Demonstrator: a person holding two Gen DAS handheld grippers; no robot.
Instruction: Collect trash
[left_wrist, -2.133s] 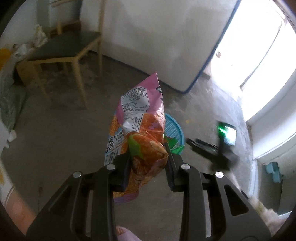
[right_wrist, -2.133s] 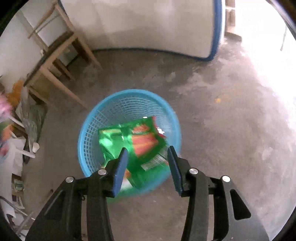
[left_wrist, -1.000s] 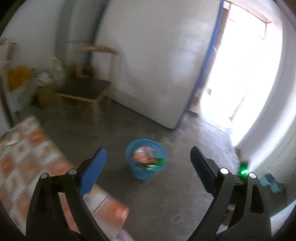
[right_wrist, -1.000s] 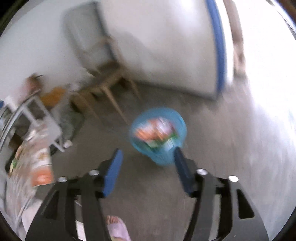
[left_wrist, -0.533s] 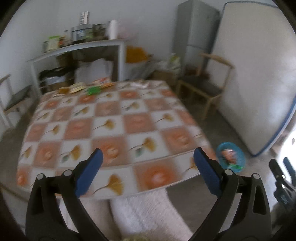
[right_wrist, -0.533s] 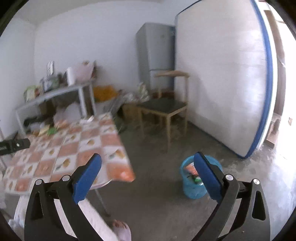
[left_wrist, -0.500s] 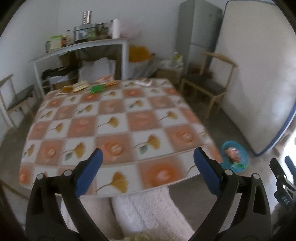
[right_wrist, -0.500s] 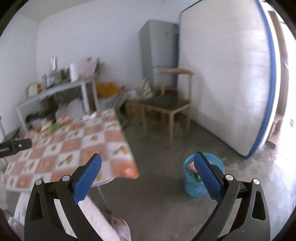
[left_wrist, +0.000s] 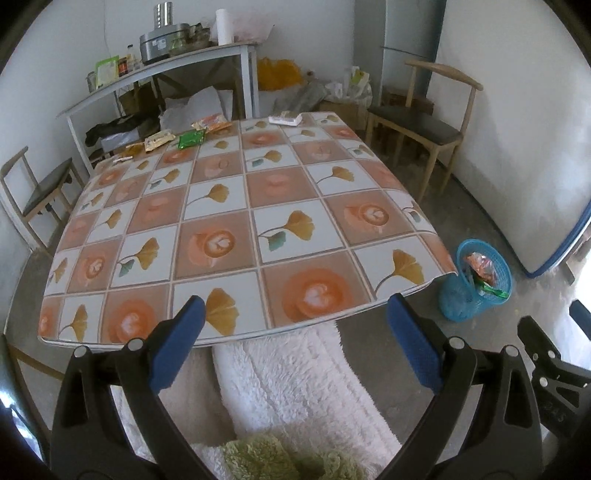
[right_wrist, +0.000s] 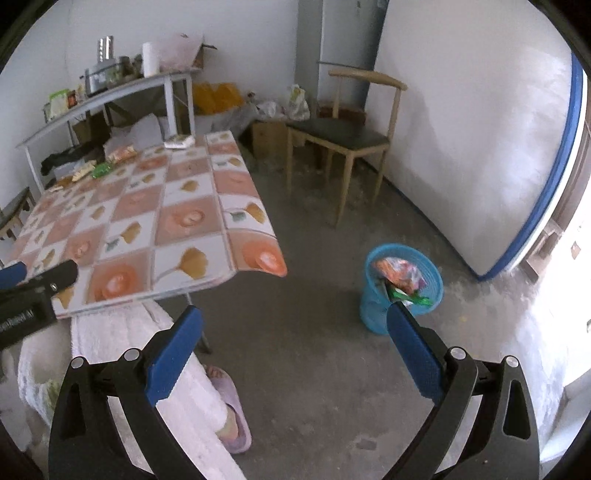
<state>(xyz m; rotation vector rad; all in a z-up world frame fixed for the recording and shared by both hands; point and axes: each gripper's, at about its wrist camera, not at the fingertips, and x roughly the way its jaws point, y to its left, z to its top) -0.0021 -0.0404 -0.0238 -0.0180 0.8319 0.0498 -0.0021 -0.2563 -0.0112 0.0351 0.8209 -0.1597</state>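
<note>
Both claws, left claw (left_wrist: 291, 332) and right claw (right_wrist: 293, 334), are spread and empty; reach to the table's (left_wrist: 236, 206) far edge, where wrappers (left_wrist: 192, 138) lie, then carry them to the basket (left_wrist: 476, 284) on the floor off its right near corner.

A blue mesh basket (right_wrist: 373, 306) stood upright on the floor, just behind the tip of the right gripper's right-hand jaw, with orange and green snack bags (right_wrist: 400, 275) crumpled inside it. More wrappers (left_wrist: 190, 139) lay flat along the far edge of the worktop (left_wrist: 258, 206), well beyond the left gripper's spread jaws.
</note>
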